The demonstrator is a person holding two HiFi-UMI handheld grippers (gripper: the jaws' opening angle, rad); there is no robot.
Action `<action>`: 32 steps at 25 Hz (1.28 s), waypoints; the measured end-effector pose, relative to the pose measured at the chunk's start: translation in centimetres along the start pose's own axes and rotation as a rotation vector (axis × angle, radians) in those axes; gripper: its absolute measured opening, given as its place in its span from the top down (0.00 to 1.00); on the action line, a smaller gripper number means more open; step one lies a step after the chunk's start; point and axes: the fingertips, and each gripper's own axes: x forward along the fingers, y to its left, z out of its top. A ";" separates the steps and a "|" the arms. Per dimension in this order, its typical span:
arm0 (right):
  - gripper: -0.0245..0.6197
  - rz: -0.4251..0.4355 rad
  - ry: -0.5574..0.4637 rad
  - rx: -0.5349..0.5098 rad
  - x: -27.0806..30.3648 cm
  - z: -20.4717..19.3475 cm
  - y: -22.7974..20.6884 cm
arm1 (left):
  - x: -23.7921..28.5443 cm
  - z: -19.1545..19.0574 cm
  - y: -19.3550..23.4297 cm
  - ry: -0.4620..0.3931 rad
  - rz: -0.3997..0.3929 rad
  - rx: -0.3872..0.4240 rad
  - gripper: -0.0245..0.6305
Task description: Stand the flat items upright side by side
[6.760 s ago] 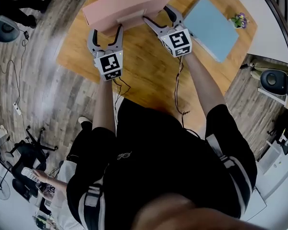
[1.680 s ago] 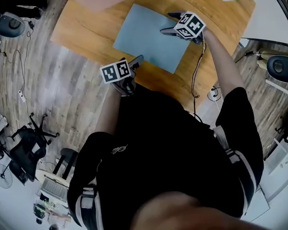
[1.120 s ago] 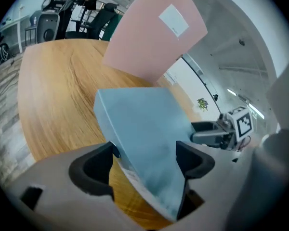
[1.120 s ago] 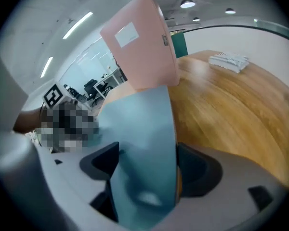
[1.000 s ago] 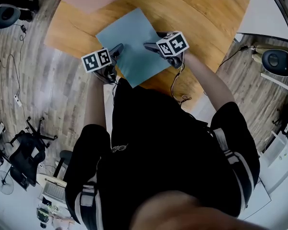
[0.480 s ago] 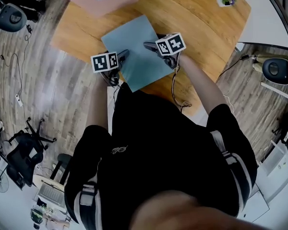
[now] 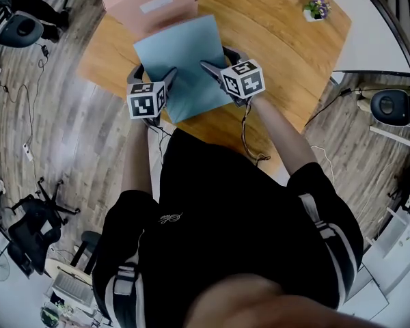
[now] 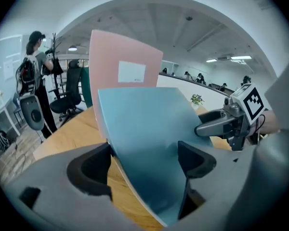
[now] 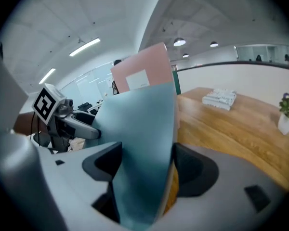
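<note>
- The blue board (image 7: 181, 67) is held tilted over the wooden table (image 7: 280, 46), just in front of the pink board (image 7: 154, 5), which stands upright at the far edge.
- The left gripper (image 7: 154, 74) is clamped on the blue board's near left corner.
- The right gripper (image 7: 217, 60) is set on the near right corner. Its jaws have just been closing a little and stand wide, with the board between them, seemingly pinched.
- A small potted plant (image 7: 316, 9) is seen well apart, far right.
</note>
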 end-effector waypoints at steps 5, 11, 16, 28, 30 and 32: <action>0.44 -0.076 -0.182 -0.108 -2.1 3.9 0.4 | -2.3 4.7 -0.2 -0.147 0.075 0.174 0.28; 0.44 -0.151 -0.333 -0.241 -3.4 7.1 0.5 | -4.3 8.6 -0.5 -0.336 0.134 0.226 0.32; 0.47 -0.192 -0.383 -0.272 -3.0 7.8 -0.1 | -4.5 9.3 -0.2 -0.396 0.231 0.262 0.33; 0.47 -0.219 -0.405 -0.303 0.4 9.8 -0.3 | -2.9 9.2 3.2 -0.419 0.314 0.254 0.33; 0.47 -0.220 -0.404 -0.302 0.9 10.2 -0.5 | -2.7 9.6 3.7 -0.425 0.316 0.258 0.33; 0.47 -0.221 -0.400 -0.304 1.4 10.7 -0.7 | -2.5 10.2 4.1 -0.432 0.321 0.264 0.33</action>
